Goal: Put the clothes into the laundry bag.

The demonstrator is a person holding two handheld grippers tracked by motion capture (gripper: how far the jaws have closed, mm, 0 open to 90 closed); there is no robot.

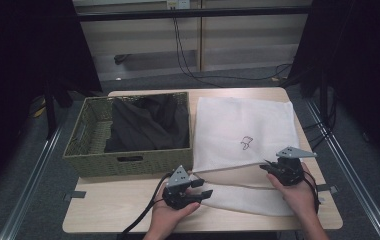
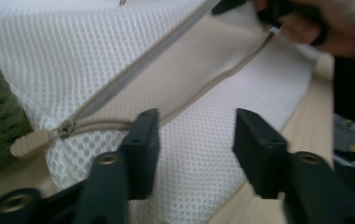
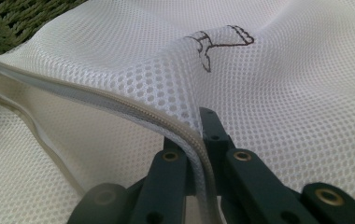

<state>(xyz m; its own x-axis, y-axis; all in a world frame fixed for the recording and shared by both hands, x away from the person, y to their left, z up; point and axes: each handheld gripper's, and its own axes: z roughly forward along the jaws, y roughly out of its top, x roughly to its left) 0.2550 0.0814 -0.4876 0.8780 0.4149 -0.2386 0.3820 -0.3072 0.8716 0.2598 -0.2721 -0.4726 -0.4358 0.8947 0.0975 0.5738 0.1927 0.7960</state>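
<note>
A table (image 1: 128,205) is bearing a wicker basket (image 1: 90,162) far left and a white mesh bag (image 1: 243,132) lying right. The right hand-held gripper (image 3: 198,140) is clamping the bag's zipper edge; the left hand-held gripper (image 2: 192,140), jaws apart, is hovering over mesh.

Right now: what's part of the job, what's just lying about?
In the job:
- white mesh bag, zip open
- right gripper, shut on the bag's upper zip edge
- left gripper, open over the lower edge

Lying about:
- wicker basket
- dark cloth inside it
</note>
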